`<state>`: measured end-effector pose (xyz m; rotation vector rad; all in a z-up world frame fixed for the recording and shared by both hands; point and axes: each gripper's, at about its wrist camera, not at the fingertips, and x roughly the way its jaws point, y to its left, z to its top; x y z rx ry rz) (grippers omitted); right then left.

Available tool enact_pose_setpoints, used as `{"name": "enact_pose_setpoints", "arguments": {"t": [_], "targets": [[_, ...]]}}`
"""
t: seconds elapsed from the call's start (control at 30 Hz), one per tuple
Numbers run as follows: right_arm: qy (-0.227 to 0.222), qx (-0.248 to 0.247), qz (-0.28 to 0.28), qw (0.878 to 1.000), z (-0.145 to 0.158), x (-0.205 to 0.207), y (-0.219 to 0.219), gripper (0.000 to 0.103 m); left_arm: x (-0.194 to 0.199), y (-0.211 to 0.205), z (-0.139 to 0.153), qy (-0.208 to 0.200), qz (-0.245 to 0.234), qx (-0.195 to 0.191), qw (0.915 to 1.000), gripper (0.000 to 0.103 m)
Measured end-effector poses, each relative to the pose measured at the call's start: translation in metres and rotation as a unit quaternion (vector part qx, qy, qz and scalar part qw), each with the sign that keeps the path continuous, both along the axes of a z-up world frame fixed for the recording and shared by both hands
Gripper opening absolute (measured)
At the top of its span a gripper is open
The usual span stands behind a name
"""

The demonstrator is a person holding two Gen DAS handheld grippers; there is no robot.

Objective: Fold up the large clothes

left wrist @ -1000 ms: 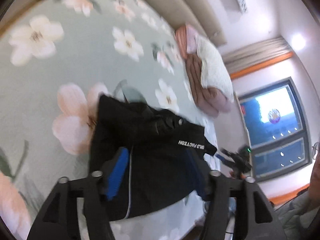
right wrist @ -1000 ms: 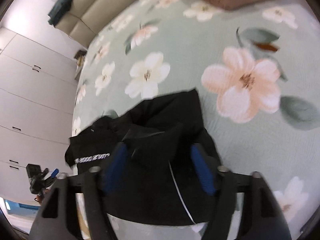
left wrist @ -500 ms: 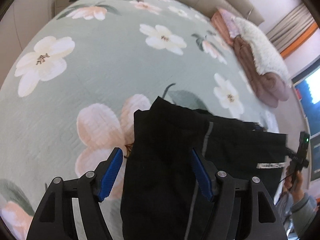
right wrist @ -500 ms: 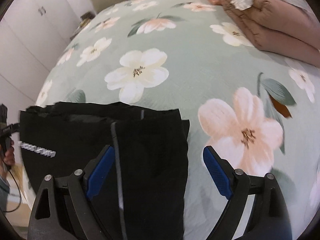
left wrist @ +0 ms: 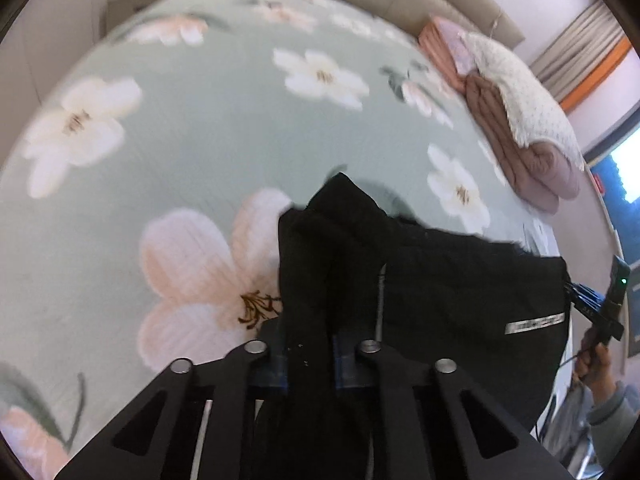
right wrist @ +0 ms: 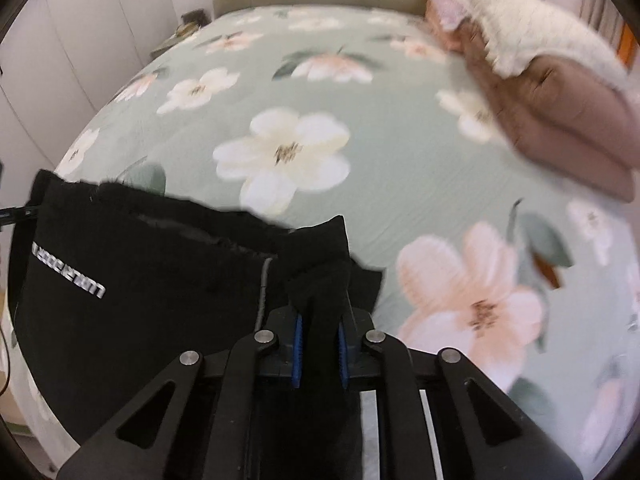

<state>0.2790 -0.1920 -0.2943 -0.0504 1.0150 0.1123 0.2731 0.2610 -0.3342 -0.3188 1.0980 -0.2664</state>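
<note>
Both tools had closed since half a second earlier, when their blue pads stood wide apart over the cloth. From the left wrist view, the left tool [left wrist: 308, 364] pinched a bunched fold of the black garment [left wrist: 440, 300], which lay on the floral bed [left wrist: 160, 140] near its edge; the blur hid how much was lifted. From the right wrist view, the right tool [right wrist: 319, 350] was clamped on another fold of the black garment [right wrist: 140, 280], with folded blankets [right wrist: 560, 100] well beyond.

Left gripper [left wrist: 309, 364], right gripper [right wrist: 319, 354]: black angular linkage arms, triangular cut-outs, silver round pivot screws, blue finger pads [right wrist: 296, 356].
</note>
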Motion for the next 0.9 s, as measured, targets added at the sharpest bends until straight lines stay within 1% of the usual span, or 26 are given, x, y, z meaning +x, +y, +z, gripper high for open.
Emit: {"name": "enact_pose_setpoints", "arguments": {"t": [0.1,0.13,0.17,0.2,0.23,0.27,0.3,0.37,0.4,0.43,0.5,0.57,0.6,0.63,0.7,0.73,0.8,0.9], "targets": [[-0.042,-0.002,-0.024,0.999,0.036,0.005,-0.011,0.015,-0.003,0.012,0.038,-0.038,0.024,-0.016,0.9989,0.011],[-0.056,-0.005,-0.028,0.998,0.048,0.011,-0.012,0.015,-0.002,0.015,0.051,-0.053,0.028,-0.033,0.9976,0.01],[-0.066,-0.016,-0.029,0.997,0.053,0.016,-0.011,0.015,0.001,0.014,0.064,-0.072,0.028,-0.033,0.9965,0.01],[-0.076,-0.037,-0.031,0.996,0.055,0.025,-0.008,0.015,0.006,0.011,0.073,-0.085,0.027,-0.018,0.9959,0.01],[-0.076,-0.05,-0.038,0.995,0.052,0.035,-0.008,0.015,0.013,0.005,0.078,-0.095,0.025,0.0,0.9952,0.01],[-0.071,-0.051,-0.048,0.995,0.047,0.044,-0.01,0.015,0.023,0.001,0.078,-0.1,0.024,0.016,0.9946,0.01],[-0.057,-0.049,-0.057,0.996,0.037,0.054,-0.014,0.015,0.035,-0.002,0.072,-0.094,0.029,0.027,0.9948,0.01],[-0.008,-0.048,-0.073,0.996,-0.001,0.08,-0.02,0.015,0.057,-0.004,0.046,-0.066,0.036,0.037,0.9965,0.011],[0.03,-0.041,-0.076,0.996,-0.027,0.091,-0.022,0.015,0.068,-0.005,0.02,-0.035,0.042,0.049,0.9973,0.011],[0.052,-0.034,-0.082,0.995,-0.043,0.094,-0.023,0.016,0.073,-0.007,0.002,-0.013,0.045,0.057,0.9973,0.011],[0.114,0.0,-0.091,0.989,-0.085,0.101,-0.025,0.018,0.076,-0.014,-0.04,0.031,0.039,0.07,0.9963,0.012],[0.126,-0.012,-0.093,0.988,-0.1,0.099,-0.022,0.029,0.075,-0.019,-0.06,0.046,0.033,0.076,0.9955,0.02],[0.122,-0.022,-0.093,0.988,-0.102,0.097,-0.019,0.04,0.075,-0.02,-0.063,0.046,0.031,0.077,0.9955,0.021],[0.117,-0.031,-0.092,0.988,-0.1,0.096,-0.019,0.047,0.075,-0.02,-0.062,0.045,0.031,0.076,0.9956,0.021],[0.113,-0.026,-0.099,0.988,-0.093,0.094,-0.025,0.052,0.078,-0.016,-0.057,0.059,0.032,0.064,0.9957,0.021],[0.116,-0.014,-0.105,0.988,-0.088,0.092,-0.03,0.052,0.079,-0.011,-0.053,0.067,0.033,0.053,0.9958,0.021],[0.113,0.015,-0.114,0.987,-0.067,0.082,-0.039,0.052,0.076,0.002,-0.041,0.07,0.042,0.032,0.9961,0.022],[0.094,0.021,-0.11,0.989,-0.033,0.061,-0.037,0.053,0.062,0.022,-0.012,0.066,0.057,-0.001,0.9962,0.022]]}}
